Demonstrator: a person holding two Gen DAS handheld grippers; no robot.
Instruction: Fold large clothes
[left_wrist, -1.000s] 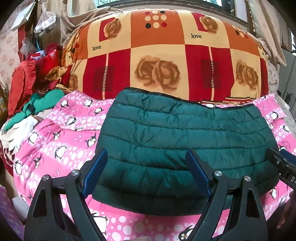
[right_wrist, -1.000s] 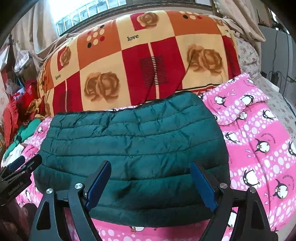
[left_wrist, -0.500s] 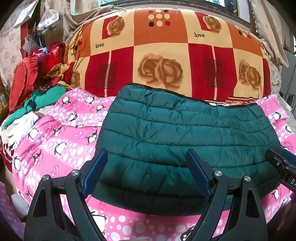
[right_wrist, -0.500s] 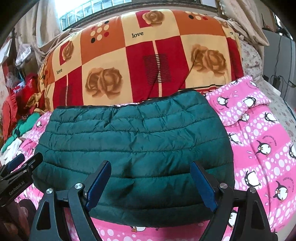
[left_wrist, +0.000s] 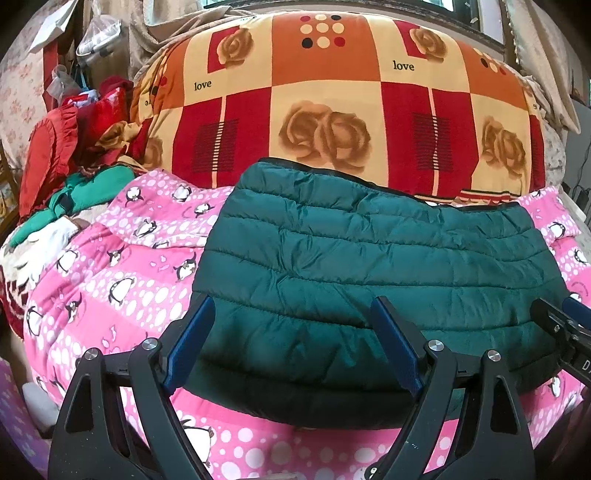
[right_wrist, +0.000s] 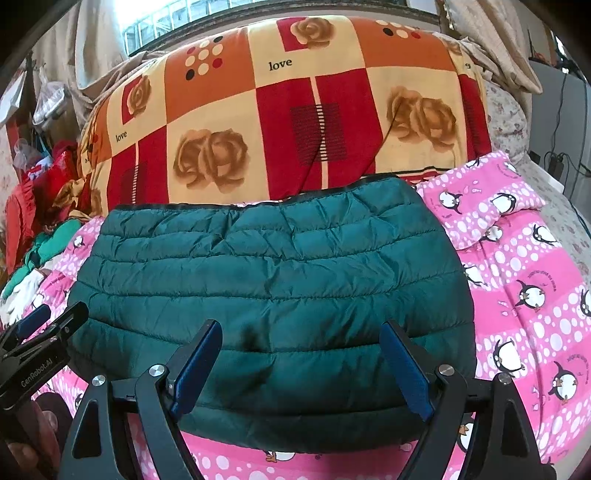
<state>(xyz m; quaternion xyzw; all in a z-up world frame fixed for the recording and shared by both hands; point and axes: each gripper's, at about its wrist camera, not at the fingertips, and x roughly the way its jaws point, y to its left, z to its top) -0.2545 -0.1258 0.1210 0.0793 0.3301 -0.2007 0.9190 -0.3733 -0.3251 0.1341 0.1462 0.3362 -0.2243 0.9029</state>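
Note:
A dark green quilted puffer jacket (left_wrist: 369, 266) lies folded into a flat wide block on the pink penguin blanket (left_wrist: 110, 288); it also shows in the right wrist view (right_wrist: 273, 280). My left gripper (left_wrist: 291, 317) is open and empty, hovering over the jacket's near left part. My right gripper (right_wrist: 299, 336) is open and empty over the jacket's near middle. The right gripper's tip shows at the right edge of the left wrist view (left_wrist: 561, 325). The left gripper shows at the left edge of the right wrist view (right_wrist: 40, 332).
A big orange, red and cream rose-print quilt (left_wrist: 351, 103) is piled behind the jacket. A heap of red and green clothes (left_wrist: 74, 155) lies at the left. Pink blanket (right_wrist: 524, 280) spreads to the right, with cables and a wall beyond.
Both grippers have drawn slightly back and up from the jacket, so it sits a little lower in both views. Both stay open; the jacket has not moved.

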